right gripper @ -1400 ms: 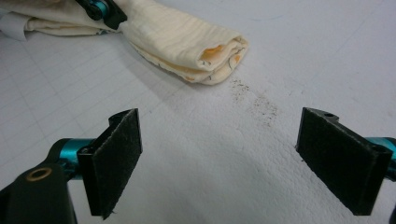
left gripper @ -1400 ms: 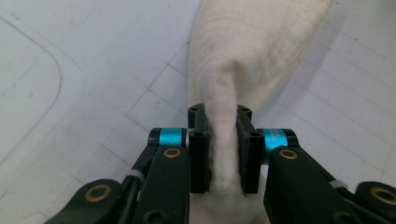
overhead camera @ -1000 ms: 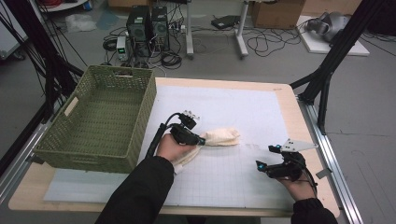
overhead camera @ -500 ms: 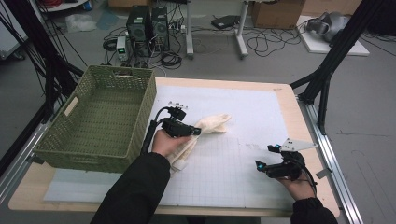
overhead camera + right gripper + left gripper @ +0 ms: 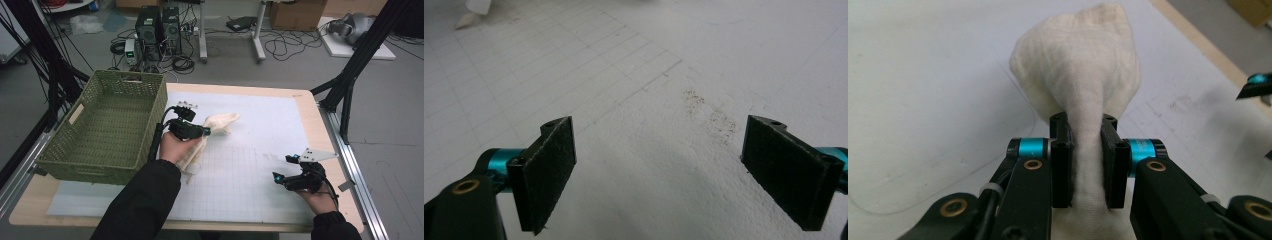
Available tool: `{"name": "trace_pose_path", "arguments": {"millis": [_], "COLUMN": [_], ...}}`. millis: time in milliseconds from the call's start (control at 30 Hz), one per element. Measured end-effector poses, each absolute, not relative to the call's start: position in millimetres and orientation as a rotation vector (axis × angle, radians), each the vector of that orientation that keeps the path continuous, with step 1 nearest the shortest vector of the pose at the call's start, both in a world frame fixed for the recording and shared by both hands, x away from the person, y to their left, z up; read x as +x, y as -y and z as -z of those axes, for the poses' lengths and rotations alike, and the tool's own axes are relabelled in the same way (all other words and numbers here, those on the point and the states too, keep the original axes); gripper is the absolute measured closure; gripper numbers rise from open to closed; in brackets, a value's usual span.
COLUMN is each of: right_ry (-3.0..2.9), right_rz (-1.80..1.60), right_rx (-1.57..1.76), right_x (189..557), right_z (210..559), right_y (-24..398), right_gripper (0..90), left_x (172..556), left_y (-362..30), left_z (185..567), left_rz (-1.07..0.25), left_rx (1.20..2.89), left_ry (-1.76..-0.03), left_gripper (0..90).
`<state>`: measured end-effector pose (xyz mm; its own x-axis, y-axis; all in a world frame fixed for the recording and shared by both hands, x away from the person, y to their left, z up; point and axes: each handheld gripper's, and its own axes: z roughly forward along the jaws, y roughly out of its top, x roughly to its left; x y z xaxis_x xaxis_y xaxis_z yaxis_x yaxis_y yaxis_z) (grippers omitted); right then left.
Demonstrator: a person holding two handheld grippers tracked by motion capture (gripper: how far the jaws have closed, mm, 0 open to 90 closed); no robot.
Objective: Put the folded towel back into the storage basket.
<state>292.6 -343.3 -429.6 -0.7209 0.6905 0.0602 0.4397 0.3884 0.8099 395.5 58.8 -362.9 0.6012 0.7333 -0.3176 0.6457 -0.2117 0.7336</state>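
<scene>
A cream cloth [image 5: 220,123] hangs lifted off the white gridded mat [image 5: 260,145], beside the green woven basket [image 5: 107,125]. My left gripper [image 5: 206,131] is shut on it, and a fold of the cloth [image 5: 1083,85] is pinched between the two black pads [image 5: 1062,165], bulging out beyond them. The cloth's lower end [image 5: 192,159] trails down under the hand. My right gripper [image 5: 276,177] rests near the mat's right front corner, its pads [image 5: 549,170] wide apart over bare mat with nothing between them.
The basket stands at the table's left, its right wall close to the left hand. A smudge [image 5: 709,112] marks the mat ahead of the right gripper. Beyond the table's far edge are computer towers [image 5: 157,27], cables and black frame legs [image 5: 350,75].
The left gripper has risen and drifted left toward the basket, carrying the cloth up off the mat with it. The right gripper has stayed put.
</scene>
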Motion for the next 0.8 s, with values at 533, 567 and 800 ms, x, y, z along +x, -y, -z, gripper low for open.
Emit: {"name": "trace_pose_path", "arguments": {"millis": [533,567,800], "right_ry": [-2.374,-2.375,-2.38], "right_rz": [-1.249,-1.252,-1.248], "right_rx": [0.975,0.972,0.968], "right_x": [294,294,294], "right_z": [430,430,430], "right_y": [341,341,341], "right_gripper": [13.6,13.6,13.6], "left_x": [397,398,401], "left_y": [-105,-107,-120], "left_z": [333,332,326], "left_rz": [-0.066,-0.06,-0.004], "left_rx": [1.751,1.739,1.701], "left_ry": [-1.172,-1.178,-1.201], "left_gripper": [78.5,78.6,78.6]}}
